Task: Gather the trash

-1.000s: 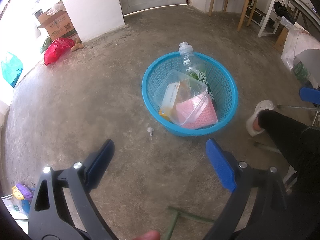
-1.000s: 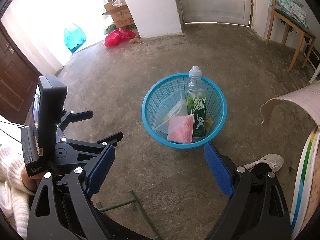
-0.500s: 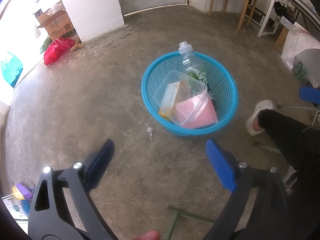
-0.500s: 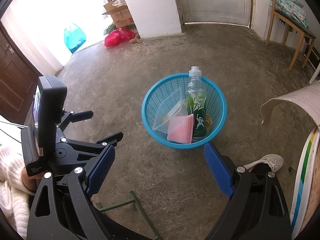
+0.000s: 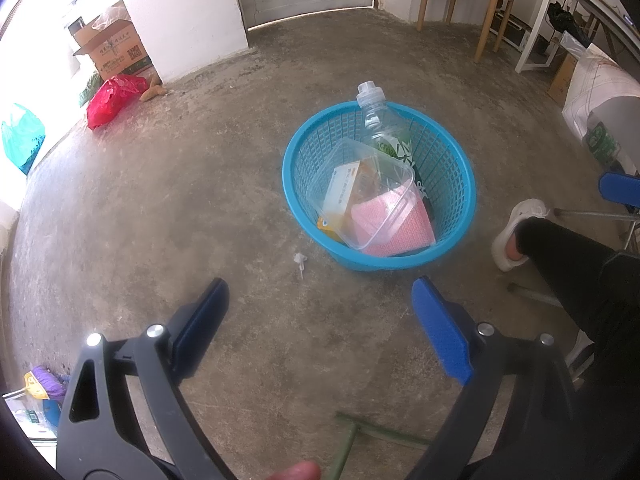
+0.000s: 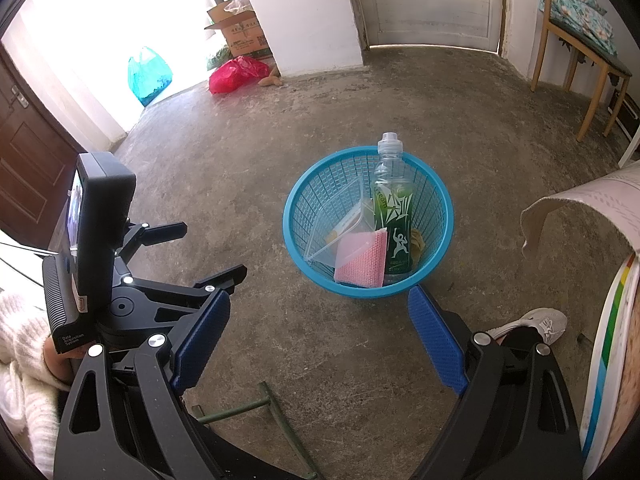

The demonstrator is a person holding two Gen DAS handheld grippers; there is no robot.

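Daylight blown out upper left; fisheye edges warped.

Rough, matt concrete floor [image 5: 168, 208] — blue plastic lattice basket [image 5: 304, 204], clear glossy plastic bottle [image 6: 390, 184], pink textured cloth [image 6: 362, 262].

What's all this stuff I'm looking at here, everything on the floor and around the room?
basket: one, blue, mid-floor
bottle: one, clear with green label, leaning in basket
clear tub: one, transparent, in basket
pink cloth: one, in basket
small scrap: one, whitish, floor left of basket
red bag: one, by wall
teal bag: one, doorway
cardboard box: one, brown, by wall
wooden chair: one, far right
shoe: one, white, right of basket
left tongs: blue pads, open
right tongs: blue pads, open
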